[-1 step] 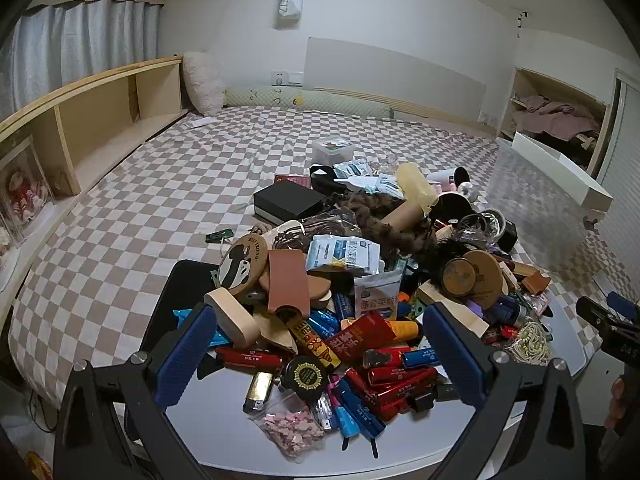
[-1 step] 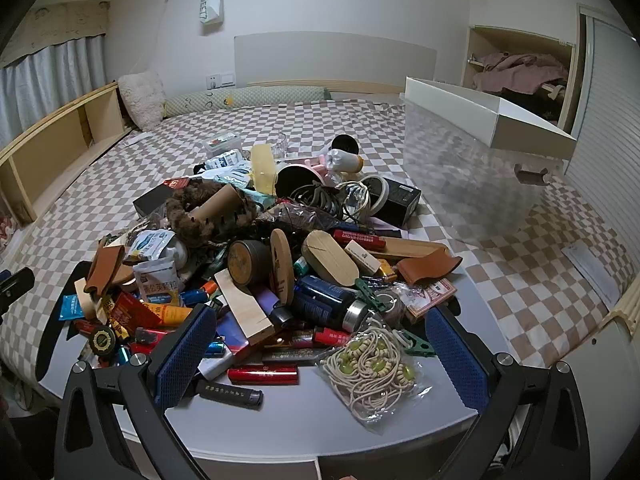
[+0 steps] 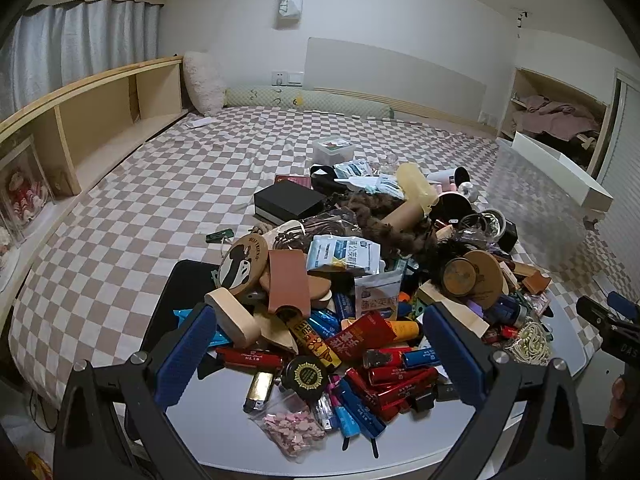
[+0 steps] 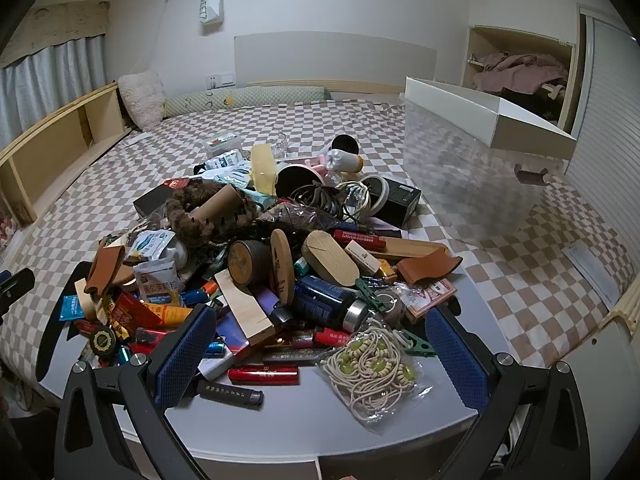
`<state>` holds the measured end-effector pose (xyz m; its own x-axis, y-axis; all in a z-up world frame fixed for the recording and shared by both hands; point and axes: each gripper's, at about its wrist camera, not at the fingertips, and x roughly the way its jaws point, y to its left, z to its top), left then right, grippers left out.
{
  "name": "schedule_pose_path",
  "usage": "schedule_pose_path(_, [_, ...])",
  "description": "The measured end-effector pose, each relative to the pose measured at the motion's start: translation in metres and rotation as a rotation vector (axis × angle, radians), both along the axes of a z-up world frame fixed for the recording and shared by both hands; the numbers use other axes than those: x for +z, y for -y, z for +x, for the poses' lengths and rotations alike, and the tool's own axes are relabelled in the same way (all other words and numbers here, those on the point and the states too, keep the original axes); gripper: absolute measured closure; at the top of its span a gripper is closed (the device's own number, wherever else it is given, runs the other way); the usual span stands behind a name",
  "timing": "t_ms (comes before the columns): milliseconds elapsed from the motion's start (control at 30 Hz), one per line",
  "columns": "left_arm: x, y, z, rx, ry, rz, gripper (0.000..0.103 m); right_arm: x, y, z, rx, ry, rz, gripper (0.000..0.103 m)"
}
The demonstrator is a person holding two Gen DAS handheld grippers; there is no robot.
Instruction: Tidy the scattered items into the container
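A heap of small items covers a round grey table [image 3: 224, 424]: lighters, sachets, wooden pieces, a panda disc [image 3: 240, 266] and a bag of pink bits [image 3: 294, 430]. My left gripper [image 3: 318, 316] hovers open over the heap's near left side, nothing between its blue pads. My right gripper [image 4: 320, 320] hangs open above the near right side, over a red lighter [image 4: 264, 375] and a bag of beaded cord [image 4: 372, 368]. The container [image 4: 480, 176], a clear box with a white lid tilted on top, stands on the bed to the right, apart from both grippers.
The table stands against a checkered bed [image 3: 160, 184]. A black box [image 3: 290, 202] and a small clear tub [image 3: 334, 150] lie beyond the heap. Wooden shelves [image 3: 100, 120] run along the left. The right gripper's tip [image 3: 612, 320] shows at the left view's right edge.
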<state>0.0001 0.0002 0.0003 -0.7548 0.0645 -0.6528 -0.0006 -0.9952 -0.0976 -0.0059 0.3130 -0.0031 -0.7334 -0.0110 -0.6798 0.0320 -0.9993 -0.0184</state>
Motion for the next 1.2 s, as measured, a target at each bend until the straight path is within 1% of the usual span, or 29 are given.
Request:
schedule_pose_path(233, [0.0019, -0.0003, 0.0007, 0.002, -0.011, -0.002, 0.0, -0.0017, 0.0008, -0.0012, 0.003, 0.007, -0.004, 0.0])
schedule_pose_path(400, [0.0, 0.0007, 0.0004, 0.003, -0.008, 0.003, 0.0, 0.0025, 0.001, -0.0004, 0.004, 0.004, -0.003, 0.0])
schedule_pose_path(1200, [0.0023, 0.002, 0.0007, 0.006, -0.001, 0.01, 0.0, 0.0007, 0.0028, -0.0006, 0.007, 0.007, 0.007, 0.0])
